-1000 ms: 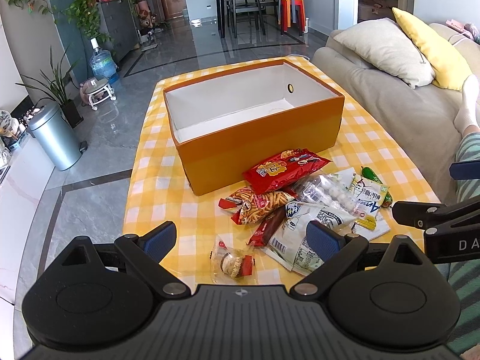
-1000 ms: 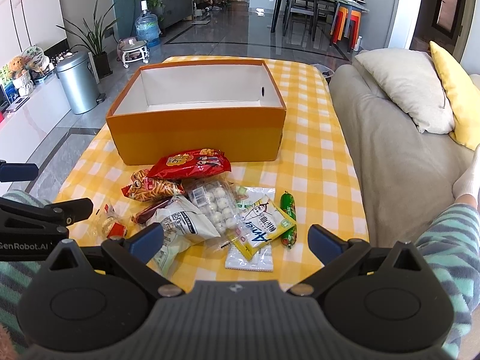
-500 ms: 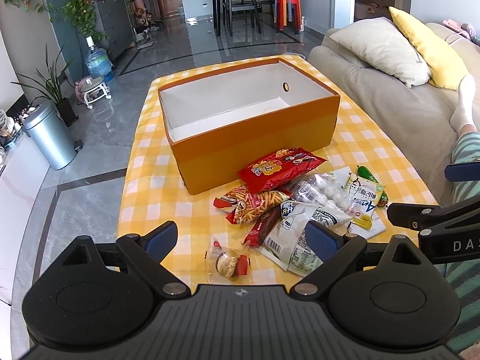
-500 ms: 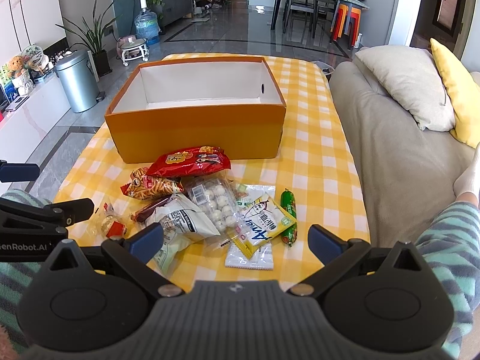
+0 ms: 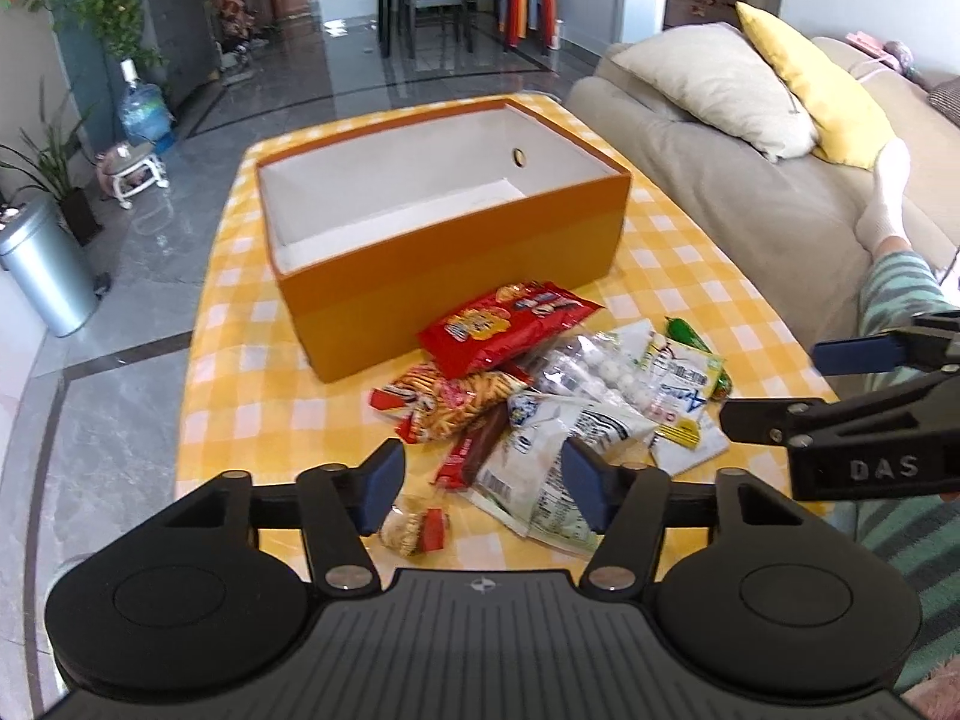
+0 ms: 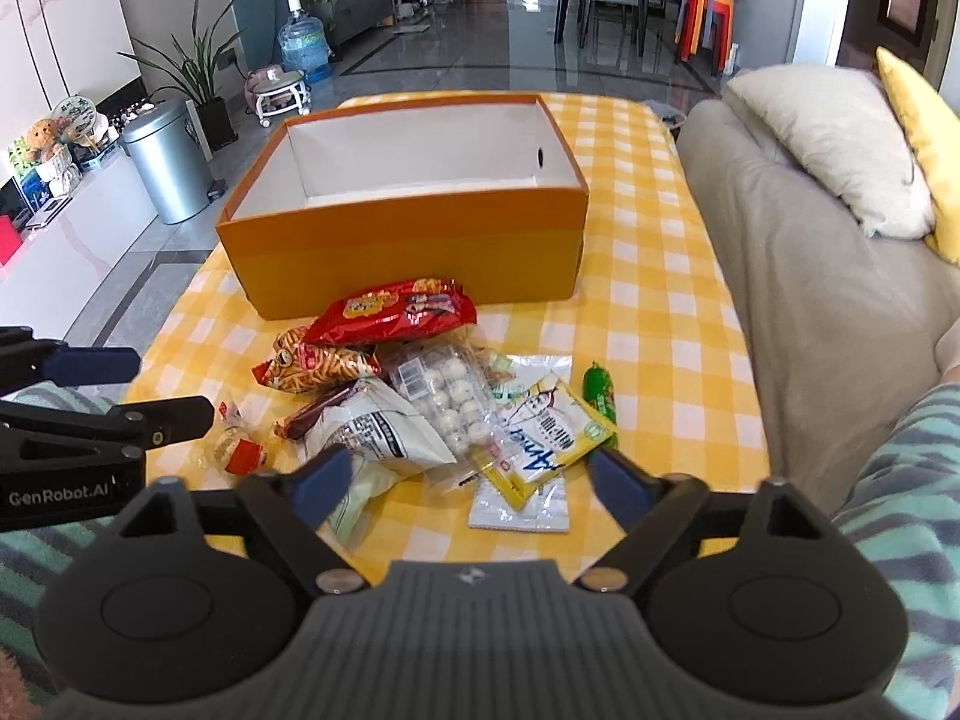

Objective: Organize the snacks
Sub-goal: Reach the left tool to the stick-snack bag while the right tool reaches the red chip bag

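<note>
L wrist: left tongs (image 5: pixel 483 495) closing, nothing gripped | right tongs (image 6: pixel 465 480) same | snacks (image 6: pixel 420 402) by box (image 6: pixel 408 258)

The dark brown bar (image 5: pixel 480 441) is lying partly hidden under the white pouch (image 5: pixel 552 450) and the striped chip bag (image 5: pixel 456 399). The green sausage (image 5: pixel 690 333) is showing only its ends behind the yellow sachet (image 5: pixel 684 384). The person's striped sleeve (image 6: pixel 900 480) is running off the right edge. Print on the packets is reading too small.
</note>
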